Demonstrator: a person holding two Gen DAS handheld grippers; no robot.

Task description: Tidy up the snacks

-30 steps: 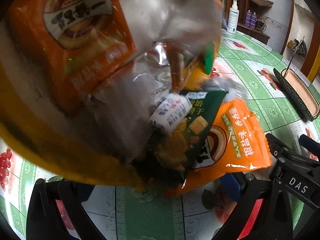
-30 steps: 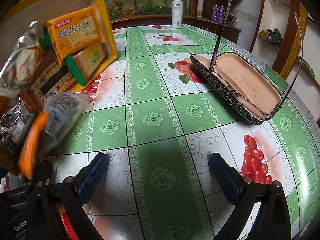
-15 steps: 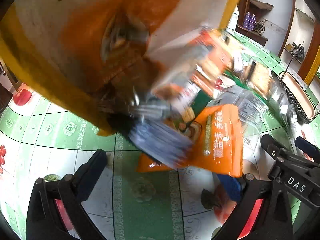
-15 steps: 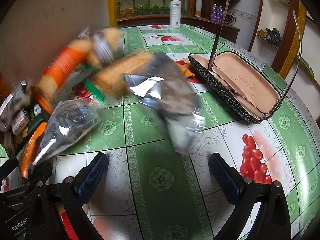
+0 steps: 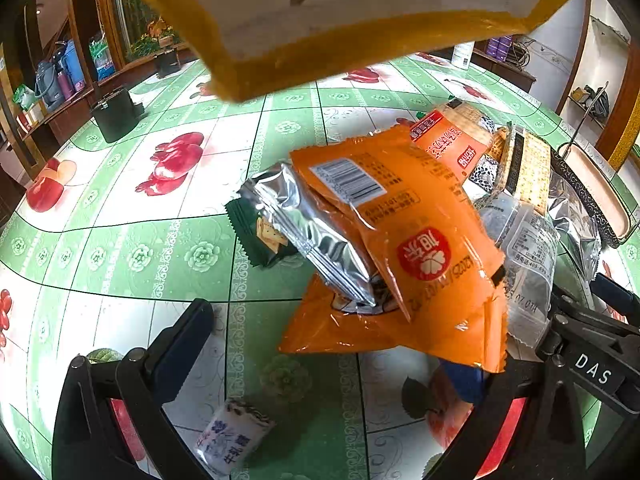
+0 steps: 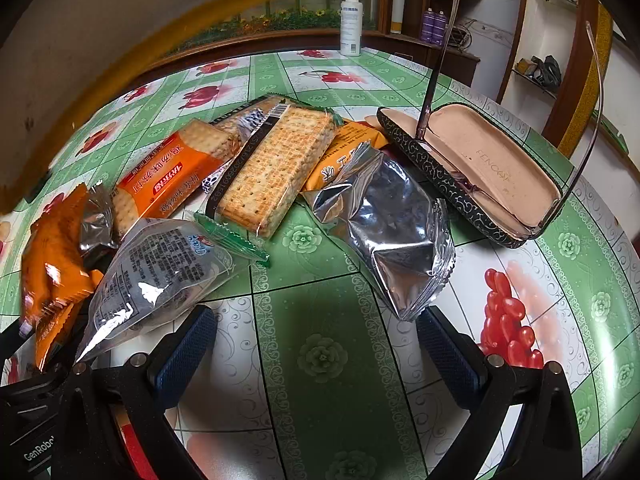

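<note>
Snack packets lay heaped on a green floral tablecloth (image 6: 320,312) beside an open glasses case (image 6: 480,172).

The case held only folded-out spectacles (image 6: 436,92). Left of the case lay a silver foil pouch (image 6: 400,240), a clear cracker pack (image 6: 276,168), an orange cracker pack (image 6: 172,176) and a clear printed bag (image 6: 160,268). Farther from the case, an orange packet (image 5: 420,248) lay atop a silver one (image 5: 316,224). A yellow-rimmed box (image 5: 360,12) hung tilted above, nothing visible inside. Left gripper (image 5: 320,348) and right gripper (image 6: 316,356) both stood wide, holding nothing.
</note>
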